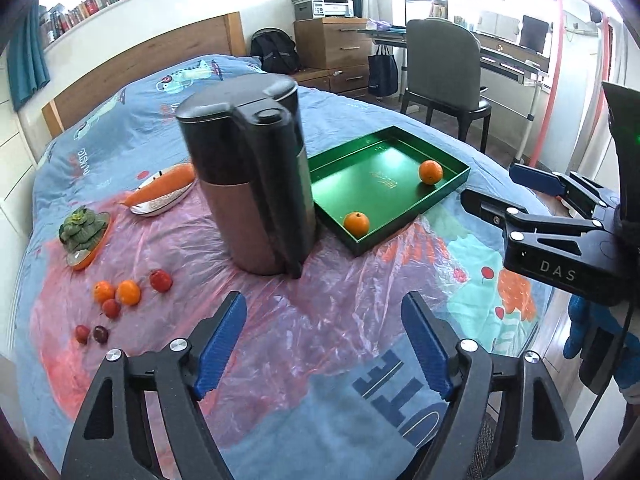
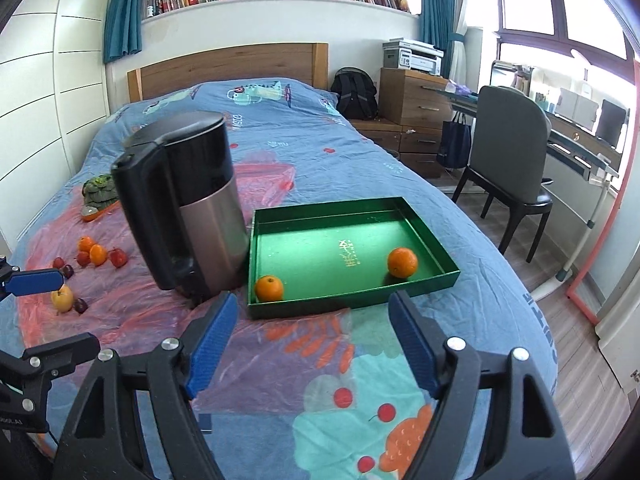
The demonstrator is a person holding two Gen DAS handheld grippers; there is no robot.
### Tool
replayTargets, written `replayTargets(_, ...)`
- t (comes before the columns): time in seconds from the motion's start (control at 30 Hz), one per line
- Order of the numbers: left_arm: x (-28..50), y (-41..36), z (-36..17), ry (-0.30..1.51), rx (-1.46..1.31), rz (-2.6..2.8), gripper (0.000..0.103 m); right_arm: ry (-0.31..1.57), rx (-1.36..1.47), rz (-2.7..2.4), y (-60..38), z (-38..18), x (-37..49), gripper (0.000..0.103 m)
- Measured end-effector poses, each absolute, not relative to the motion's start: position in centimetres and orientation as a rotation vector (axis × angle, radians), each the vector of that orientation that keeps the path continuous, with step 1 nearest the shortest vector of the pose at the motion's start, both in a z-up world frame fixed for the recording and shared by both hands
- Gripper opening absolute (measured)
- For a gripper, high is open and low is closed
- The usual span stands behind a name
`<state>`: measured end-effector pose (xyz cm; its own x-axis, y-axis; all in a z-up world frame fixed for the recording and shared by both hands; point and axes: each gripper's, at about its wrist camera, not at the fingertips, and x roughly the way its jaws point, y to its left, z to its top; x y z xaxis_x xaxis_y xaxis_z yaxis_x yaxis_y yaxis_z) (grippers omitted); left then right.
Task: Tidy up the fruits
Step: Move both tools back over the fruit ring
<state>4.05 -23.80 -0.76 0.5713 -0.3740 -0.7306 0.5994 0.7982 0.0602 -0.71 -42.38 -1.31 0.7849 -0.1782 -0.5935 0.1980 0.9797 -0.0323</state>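
On the bed, at the right of centre in both views, the green tray (image 2: 448, 276) already holds two oranges (image 2: 402, 262), one near its front left corner and one toward its right side. Your left hand-held gripper (image 1: 324, 344) has its jaws spread with nothing between them, and your right hand-held gripper (image 2: 310, 340) is spread wide and empty too.

The remaining fruit lies at the lower left of the left wrist view: two more oranges (image 1: 128, 292) and several small red fruits (image 1: 161, 280) close together on the pink plastic sheet (image 1: 280, 312). A yellow fruit (image 2: 62, 298) shows at the far left of the right wrist view.

The next pick is probably from that cluster, so use the left side. Come down over one fruit at the cluster's edge, keeping the jaws wide until they straddle it, since neighbours nearly touch and may roll. Steer clear of the tall kettle (image 1: 256, 184) standing just beside the tray.
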Motion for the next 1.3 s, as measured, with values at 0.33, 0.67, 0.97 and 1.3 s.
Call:
replayTargets(0.33, 4.9, -14.9, -1.0, 0.797, 0.233, -0.438, 0.078, 0.639, 0.028, -0.041, -34.2, -1.3, -0.3, 0.103)
replayTargets(0.67, 7.6, -6.7, -2.3, 0.819, 0.150, -0.315, 0.078, 0.656, -0.022, 0.111, -25.7, -2.8, 2.6, 0.103)
replayTargets(0.97, 10.3, 0.3, -6.0, 0.875, 0.084, -0.221, 0.078, 0.701, -0.072, 0.222, -20.3, -5.2, 5.8, 0.103)
replayTargets(1.3, 14.3, 2.6, -11.3, 0.966, 0.090, -0.208, 0.078, 0.780, -0.115, 0.362, -15.0, -10.2, 10.1, 0.103)
